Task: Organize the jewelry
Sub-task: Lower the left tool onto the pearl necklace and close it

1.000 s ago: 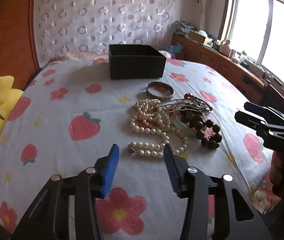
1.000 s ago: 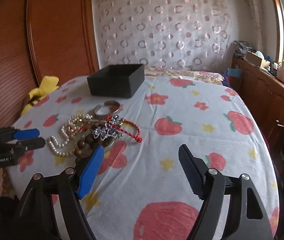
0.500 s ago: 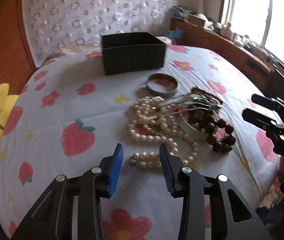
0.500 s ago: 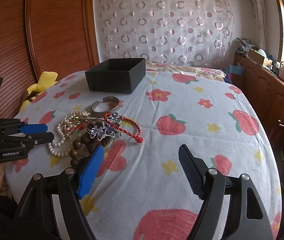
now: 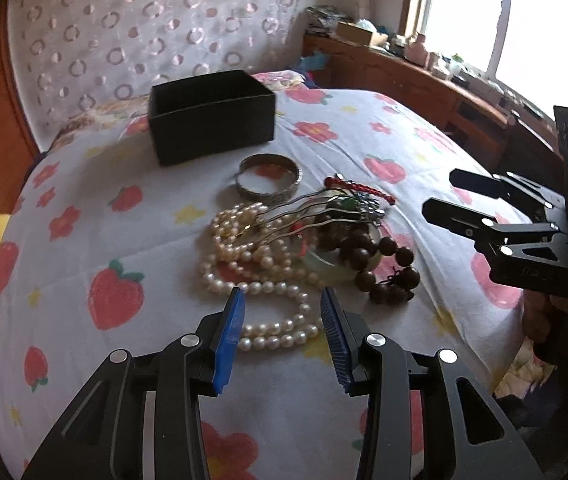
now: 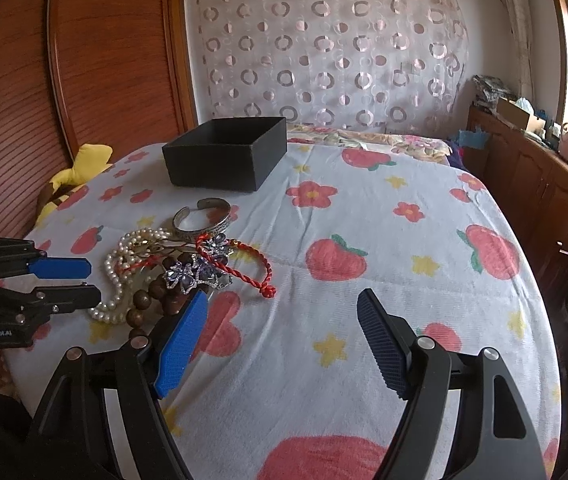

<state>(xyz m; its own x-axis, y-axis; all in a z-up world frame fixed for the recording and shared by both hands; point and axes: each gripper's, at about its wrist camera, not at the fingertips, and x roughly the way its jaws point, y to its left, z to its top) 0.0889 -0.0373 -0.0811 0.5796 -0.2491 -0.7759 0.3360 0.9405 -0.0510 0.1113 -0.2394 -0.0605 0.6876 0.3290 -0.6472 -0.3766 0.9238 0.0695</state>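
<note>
On the strawberry-print bedspread (image 6: 384,208) sits the jewelry pile — pearl necklace (image 5: 259,276), dark wooden bead bracelet (image 5: 380,264), silver bangle (image 5: 269,178), red cord (image 6: 249,266) — near the black box (image 5: 211,116). Left gripper (image 5: 281,320) hovers spread apart over the pearls' near loop, gripping nothing; right gripper (image 6: 284,340) gapes wide, empty, just beside the pile.
</note>
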